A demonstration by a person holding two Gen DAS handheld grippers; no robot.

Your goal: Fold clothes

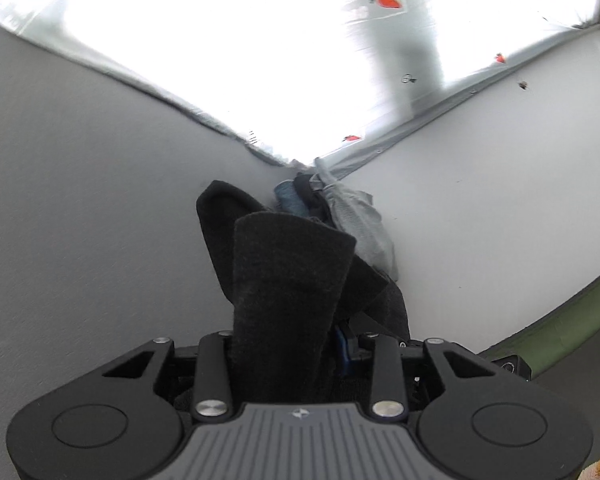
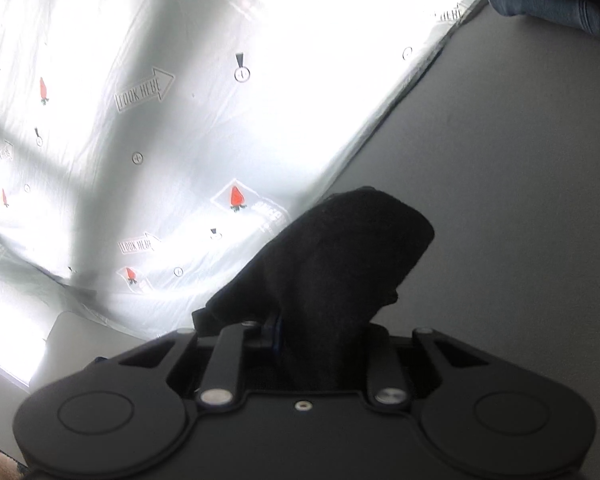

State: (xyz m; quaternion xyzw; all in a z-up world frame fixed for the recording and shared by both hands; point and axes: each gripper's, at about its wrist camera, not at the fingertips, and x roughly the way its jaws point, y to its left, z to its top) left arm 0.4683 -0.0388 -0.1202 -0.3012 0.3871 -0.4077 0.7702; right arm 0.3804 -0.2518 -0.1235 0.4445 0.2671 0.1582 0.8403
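So both hand-held grippers, left (image 1: pixel 300 344) and right (image 2: pixel 300 332), look clamped on the dark garment (image 1: pixel 288 280), which bunches up straight ahead between each pair of fingers above the grey floor (image 1: pixel 80 200), with neither hand obviously nearer.

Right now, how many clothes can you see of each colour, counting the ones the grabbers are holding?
Black or dark grey garment, held by the left gripper and the right gripper: 1
Blue folded clothes in the pile: 1
Light grey garment in the pile: 1
Dark piece in the pile: 1
Total: 4, though the pile may hide more.
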